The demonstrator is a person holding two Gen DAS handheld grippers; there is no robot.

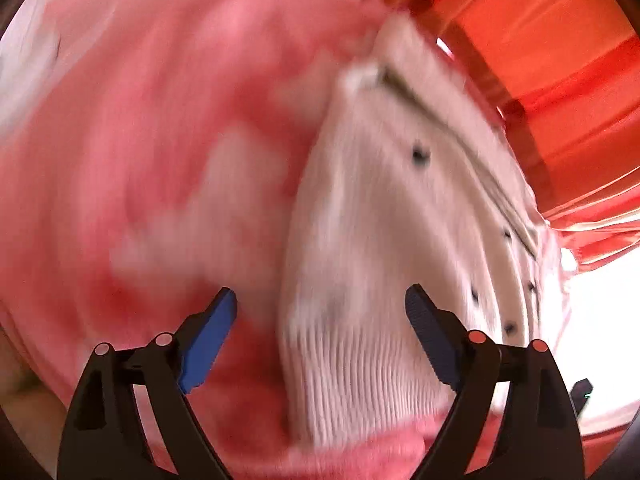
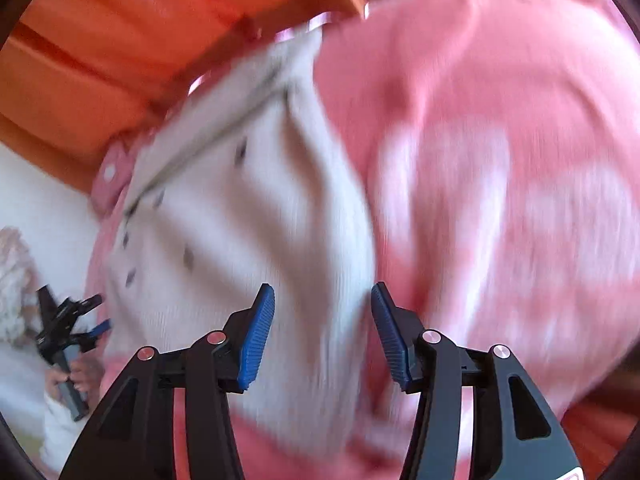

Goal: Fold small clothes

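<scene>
A white ribbed knit garment with small dark dots (image 1: 384, 240) lies on a pink cloth with pale patches (image 1: 140, 160). Both views are motion-blurred. My left gripper (image 1: 320, 312) is open, its blue pads apart over the garment's ribbed hem and left edge, holding nothing. In the right wrist view the same white garment (image 2: 240, 220) lies left of centre on the pink cloth (image 2: 500, 160). My right gripper (image 2: 322, 312) is open above the garment's right edge, empty. The left gripper (image 2: 98, 326), in a hand, shows at the far left there.
An orange ribbed surface (image 1: 560, 60) runs along the far side behind the cloth, and shows in the right wrist view (image 2: 120, 40) too. A bright white area (image 1: 600, 320) lies at the right. A fluffy pale item (image 2: 14, 280) sits at the left edge.
</scene>
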